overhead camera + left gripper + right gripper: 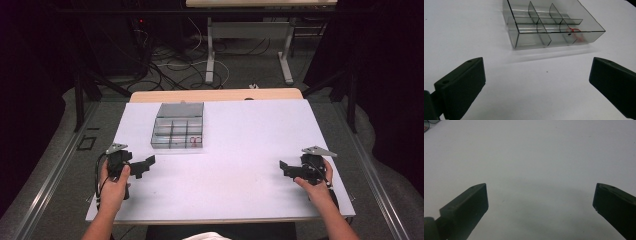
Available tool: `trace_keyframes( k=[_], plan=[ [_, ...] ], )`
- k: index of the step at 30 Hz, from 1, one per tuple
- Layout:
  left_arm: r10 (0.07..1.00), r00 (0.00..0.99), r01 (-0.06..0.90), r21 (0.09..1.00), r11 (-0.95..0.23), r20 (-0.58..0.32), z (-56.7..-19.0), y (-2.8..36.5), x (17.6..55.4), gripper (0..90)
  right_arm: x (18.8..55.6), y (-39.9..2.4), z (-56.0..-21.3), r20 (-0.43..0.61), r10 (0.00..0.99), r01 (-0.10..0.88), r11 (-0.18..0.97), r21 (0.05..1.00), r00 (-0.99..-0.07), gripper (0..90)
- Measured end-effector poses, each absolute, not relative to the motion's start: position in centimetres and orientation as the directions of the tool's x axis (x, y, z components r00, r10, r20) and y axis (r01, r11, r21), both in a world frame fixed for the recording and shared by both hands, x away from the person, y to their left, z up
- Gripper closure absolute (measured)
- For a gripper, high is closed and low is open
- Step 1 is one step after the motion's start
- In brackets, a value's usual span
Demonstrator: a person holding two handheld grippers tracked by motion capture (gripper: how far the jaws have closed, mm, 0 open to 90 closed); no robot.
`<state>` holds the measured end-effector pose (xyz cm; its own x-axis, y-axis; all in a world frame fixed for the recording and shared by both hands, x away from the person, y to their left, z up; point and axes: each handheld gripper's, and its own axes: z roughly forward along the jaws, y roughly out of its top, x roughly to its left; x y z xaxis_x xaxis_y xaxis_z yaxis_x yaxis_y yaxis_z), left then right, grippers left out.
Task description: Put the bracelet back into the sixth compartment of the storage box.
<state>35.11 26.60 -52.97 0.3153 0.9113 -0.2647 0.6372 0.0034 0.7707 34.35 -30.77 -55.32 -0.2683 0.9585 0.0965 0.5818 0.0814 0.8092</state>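
**Both grippers resting wide open, organizer box ahead of the left one**

The person's left hand (114, 182) is holding the left gripper (145, 165) low over the white desk (240, 145) near its left edge, fingers (461, 87) standing wide apart and gripping nothing. It is pointing toward the clear divided box (178, 132), which is sitting on the desk's far left part, near the gripper but not touching it. Something small and red (575, 33) is lying in the box's near right compartment. The right gripper (286, 169) is sitting near the right edge, well apart from the box, fingers (466, 207) likewise spread with bare desk between them. Nothing is lying between either gripper and the box.
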Motion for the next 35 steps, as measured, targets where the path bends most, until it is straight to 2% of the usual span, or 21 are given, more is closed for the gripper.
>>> trace_keyframes(
  k=[6, 18, 35],
  plan=[
    [0.922, 0.286, 0.651, 0.759, 0.014, -0.261, -53.9, 27.3, 35.2, 0.6, 34.4, -30.8, -55.3, 0.099, 0.958, 0.583, 0.080, 0.809, -0.269, 0.0],
    [0.956, 0.242, 0.684, 0.728, -0.047, -0.165, -55.2, 27.9, 35.6, 0.6, 34.4, -30.7, -55.3, 0.101, 0.958, 0.586, 0.080, 0.807, -0.270, 0.0],
    [0.970, 0.188, 0.702, 0.712, -0.024, -0.153, -55.7, 28.4, 35.7, 0.7, 34.5, -30.6, -55.4, 0.093, 0.958, 0.588, 0.088, 0.804, -0.270, 0.0]
  ],
)
